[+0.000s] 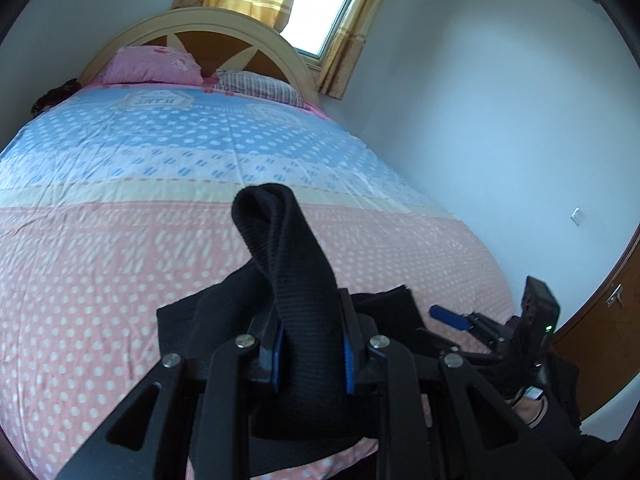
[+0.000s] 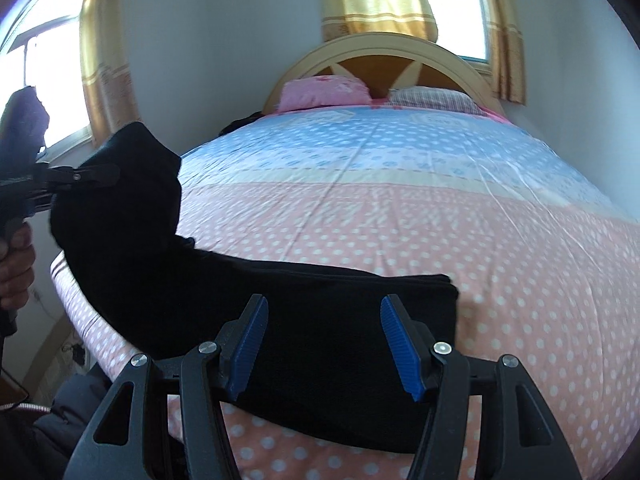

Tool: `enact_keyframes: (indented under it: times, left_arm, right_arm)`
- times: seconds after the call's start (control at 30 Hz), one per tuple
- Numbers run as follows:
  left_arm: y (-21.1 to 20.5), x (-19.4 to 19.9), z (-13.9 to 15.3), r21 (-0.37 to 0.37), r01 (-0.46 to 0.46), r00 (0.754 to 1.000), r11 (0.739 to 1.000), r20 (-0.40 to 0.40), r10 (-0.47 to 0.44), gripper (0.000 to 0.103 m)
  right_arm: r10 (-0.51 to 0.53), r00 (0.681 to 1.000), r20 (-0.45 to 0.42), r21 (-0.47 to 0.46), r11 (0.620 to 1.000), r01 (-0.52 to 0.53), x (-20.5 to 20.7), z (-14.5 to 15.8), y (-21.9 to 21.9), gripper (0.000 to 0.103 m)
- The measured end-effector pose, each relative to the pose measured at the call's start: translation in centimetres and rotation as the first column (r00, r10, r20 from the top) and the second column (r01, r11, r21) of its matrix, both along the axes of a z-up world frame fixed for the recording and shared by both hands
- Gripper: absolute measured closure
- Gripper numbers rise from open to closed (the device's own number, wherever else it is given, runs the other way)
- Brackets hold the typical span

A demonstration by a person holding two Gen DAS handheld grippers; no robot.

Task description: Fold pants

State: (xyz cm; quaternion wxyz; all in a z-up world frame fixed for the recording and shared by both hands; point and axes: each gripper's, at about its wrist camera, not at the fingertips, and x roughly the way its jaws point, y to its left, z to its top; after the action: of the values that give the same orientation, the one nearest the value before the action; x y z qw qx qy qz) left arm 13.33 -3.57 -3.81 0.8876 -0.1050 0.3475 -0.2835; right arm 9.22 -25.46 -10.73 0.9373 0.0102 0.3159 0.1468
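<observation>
The left gripper (image 1: 310, 354) is clamped on a ribbed band of the black pants (image 2: 304, 328), its blue pads (image 1: 277, 354) pressed against the fabric, which loops up beyond the fingertips and stands lifted off the bed (image 2: 440, 208). In the right wrist view, that raised end hangs at the near left edge of the mattress, with a hand (image 2: 16, 268) gripping the tool's handle below it. The rest of the pants lies flat across the near part of the pink dotted sheet. The right gripper (image 2: 324, 344) hovers above this flat part with its fingers spread wide, holding nothing. Two pillows (image 2: 324, 94) rest against the far headboard (image 2: 400, 48).
</observation>
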Motion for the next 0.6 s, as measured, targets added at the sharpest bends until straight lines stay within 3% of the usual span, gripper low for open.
enact_keyframes:
  times: [0.17, 0.6]
  left_arm:
    - [-3.7, 0.4, -0.2, -0.001, 0.049, 0.999, 0.999, -0.010, -0.049, 0.081]
    - [-13.3, 2.7, -5.1, 0.168, 0.167, 0.984, 0.971, -0.090, -0.154, 0.081]
  right_arm:
    - [-0.095, 0.995, -0.031, 0.035, 0.995, 0.096, 0.8, -0.6, -2.4, 0.043]
    - [-0.345, 0.937, -0.060, 0.098, 0.932, 0.349, 1.2, -0.5, -8.9, 0.042]
